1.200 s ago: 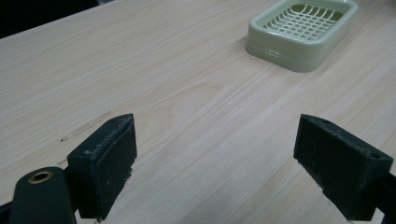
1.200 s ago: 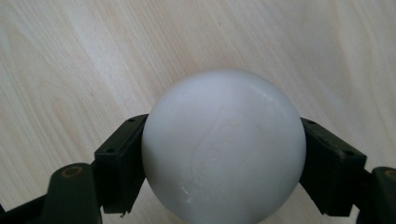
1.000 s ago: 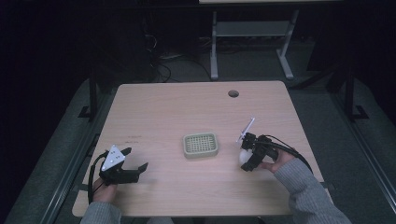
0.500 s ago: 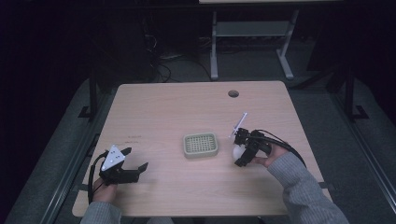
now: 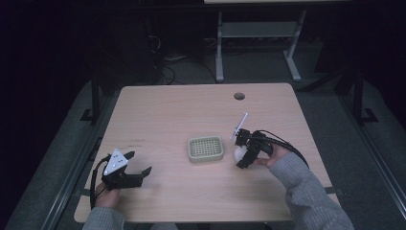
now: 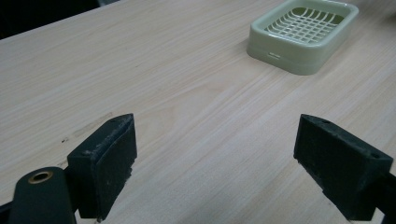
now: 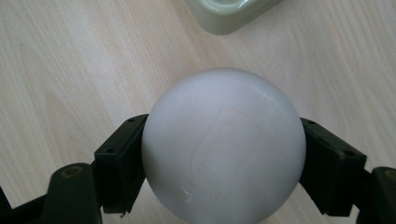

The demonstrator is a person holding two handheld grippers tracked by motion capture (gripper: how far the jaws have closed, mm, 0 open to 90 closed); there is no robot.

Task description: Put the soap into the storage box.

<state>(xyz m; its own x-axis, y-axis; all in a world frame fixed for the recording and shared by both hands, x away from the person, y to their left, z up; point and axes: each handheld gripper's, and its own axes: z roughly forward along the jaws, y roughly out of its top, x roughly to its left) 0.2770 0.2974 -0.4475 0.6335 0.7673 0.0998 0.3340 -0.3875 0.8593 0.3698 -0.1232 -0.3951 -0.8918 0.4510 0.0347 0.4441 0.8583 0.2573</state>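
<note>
Pale wood table [image 5: 163, 115] in a dark room, and the left gripper [image 6: 215, 158] rests low at the near corner, jaws spread wide, empty. Right gripper [image 7: 224, 163] is clamped on the white soap ball [image 7: 223, 144], just beside the green soap dish [image 5: 206, 148]. Placing it there looks likely, not yet done.

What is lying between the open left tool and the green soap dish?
Nothing: bare wood of the table lies between the left tool and the soap dish, as the left gripper view shows.
</note>
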